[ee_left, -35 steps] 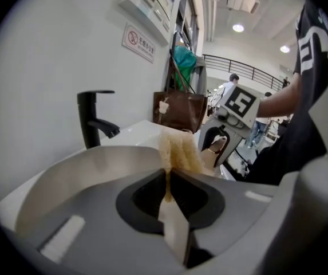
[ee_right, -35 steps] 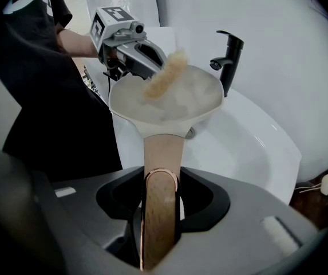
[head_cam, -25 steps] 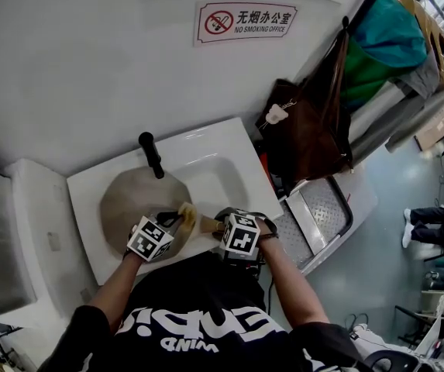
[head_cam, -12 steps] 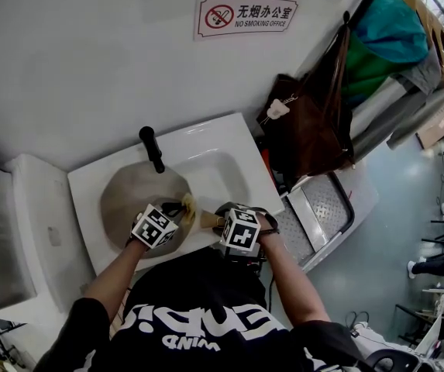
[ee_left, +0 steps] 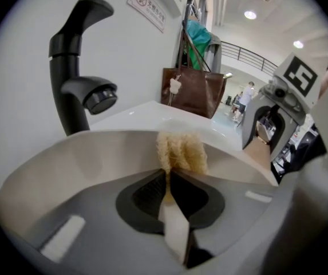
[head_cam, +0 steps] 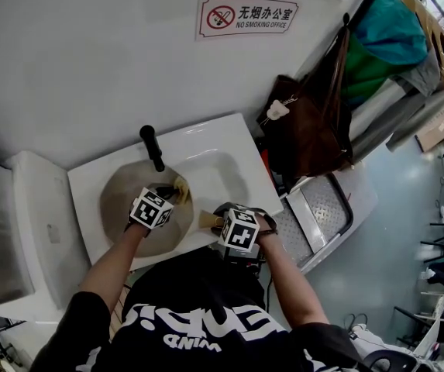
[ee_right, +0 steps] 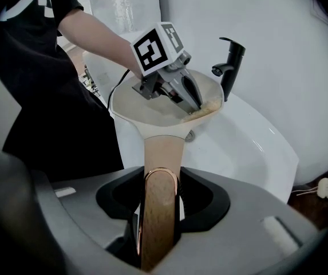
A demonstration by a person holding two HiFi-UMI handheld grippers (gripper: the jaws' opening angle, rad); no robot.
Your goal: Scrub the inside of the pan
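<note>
Your right gripper (head_cam: 210, 222) is clamped on the pan's wooden handle (ee_right: 159, 211) at the front edge of the sink (head_cam: 229, 157). The pan (head_cam: 121, 204) sits in the basin's left half. Your left gripper (head_cam: 169, 193) pinches a yellow scrubber (ee_left: 181, 152), pressed to the pan's far inner wall, near the black faucet (head_cam: 152, 147) on the back edge.

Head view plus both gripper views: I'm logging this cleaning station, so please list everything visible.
pan: one, beige, in the sink
pan handle: one, wooden, toward the person
scrubber: one, pale yellow, inside the pan
sink: one, white, against the wall
tap: one, black, behind the sink
sign: one, white and red, on the wall
bag: one, brown, hanging right of the sink
left gripper: shut on the scrubber
right gripper: shut on the pan handle
</note>
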